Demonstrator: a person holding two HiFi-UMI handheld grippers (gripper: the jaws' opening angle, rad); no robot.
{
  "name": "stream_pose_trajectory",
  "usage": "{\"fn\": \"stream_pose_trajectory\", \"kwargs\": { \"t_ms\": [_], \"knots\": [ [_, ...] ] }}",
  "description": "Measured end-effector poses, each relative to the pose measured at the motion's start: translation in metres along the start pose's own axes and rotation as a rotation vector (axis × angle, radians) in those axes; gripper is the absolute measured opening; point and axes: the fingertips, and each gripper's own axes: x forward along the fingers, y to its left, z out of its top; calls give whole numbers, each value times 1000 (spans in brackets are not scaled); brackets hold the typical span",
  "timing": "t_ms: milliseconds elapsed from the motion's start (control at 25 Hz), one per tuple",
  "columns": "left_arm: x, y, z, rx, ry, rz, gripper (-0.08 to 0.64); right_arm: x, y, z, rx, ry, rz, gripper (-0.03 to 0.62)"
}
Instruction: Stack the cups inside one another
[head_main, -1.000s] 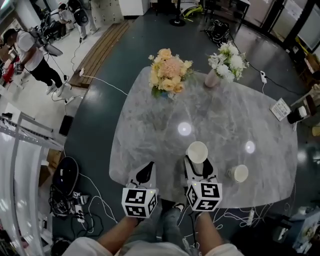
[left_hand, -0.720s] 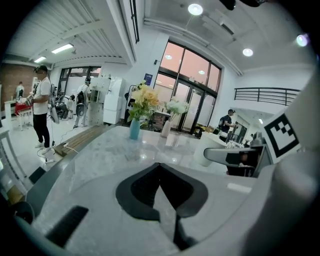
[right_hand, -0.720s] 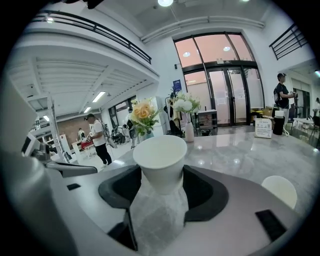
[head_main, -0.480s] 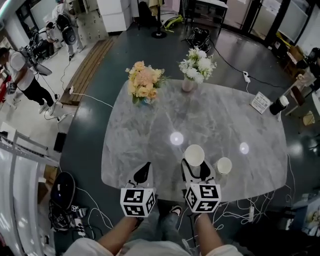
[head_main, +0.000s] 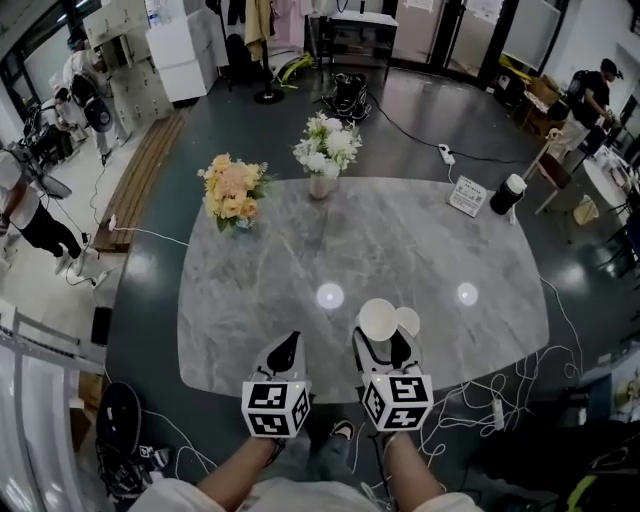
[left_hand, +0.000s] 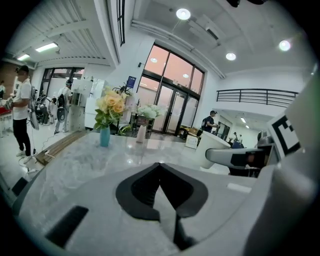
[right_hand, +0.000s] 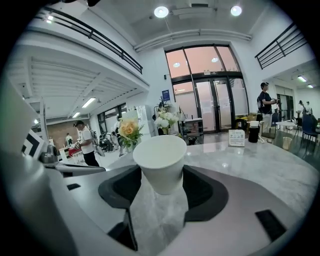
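My right gripper (head_main: 386, 340) is shut on a white paper cup (head_main: 377, 319), holding it upright by its lower part above the near side of the marble table (head_main: 250, 290). In the right gripper view the cup (right_hand: 160, 156) stands between the jaws of the gripper (right_hand: 160, 182), mouth up. A second white cup (head_main: 409, 321) stands on the table just right of and behind the held one, partly hidden by it. My left gripper (head_main: 289, 346) hovers to the left, shut and empty; its tips (left_hand: 160, 166) meet in its own view, where the held cup (left_hand: 212, 148) shows at the right.
An orange bouquet in a blue vase (head_main: 232, 190) and a vase of white flowers (head_main: 325, 152) stand at the table's far side. A sign card (head_main: 466, 196) and a dark tumbler (head_main: 510, 192) sit at the far right corner. Cables lie on the floor around the table.
Both grippers have risen and moved forward over the table, the right one carrying the cup. The held cup has closed in on the second cup, which now sits right beside it.
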Motion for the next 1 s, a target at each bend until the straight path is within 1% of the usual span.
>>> {"fn": "stream_pose_trajectory", "kwargs": {
  "t_ms": [320, 560, 1000],
  "knots": [
    [5, -44, 2, 43, 10, -70, -5, -32, -35, 4, 28, -24, -69, 236],
    [9, -70, 2, 67, 18, -111, -5, -46, -55, 5, 44, -34, -101, 236],
    [27, -99, 0, 77, 33, -149, -5, -51, -84, 4, 60, -31, -133, 236]
  ]
}}
